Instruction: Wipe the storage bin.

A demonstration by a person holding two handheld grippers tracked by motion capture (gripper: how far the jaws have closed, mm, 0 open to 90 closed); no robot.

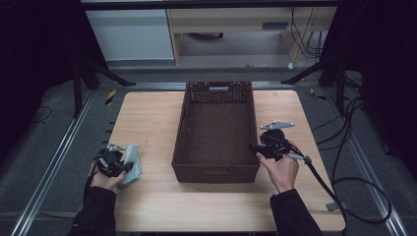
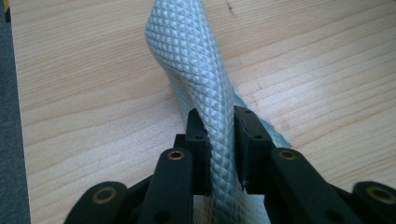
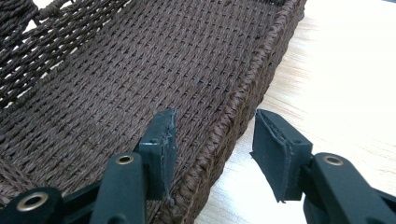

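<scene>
Lower left: left gripper [image 1: 129, 166] pinches a pale quilted cloth [image 1: 133, 162] on the wooden table [image 1: 147, 118] | right of centre: right gripper [image 1: 252, 146], jaws wide, straddles rim of brown wicker basket [image 1: 216, 169]

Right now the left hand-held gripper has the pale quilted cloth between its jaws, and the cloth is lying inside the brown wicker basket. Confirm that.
Not inside the basket. The high view shows the cloth on the wooden table, left of the basket. The left hand-held gripper does have it between its jaws.
</scene>
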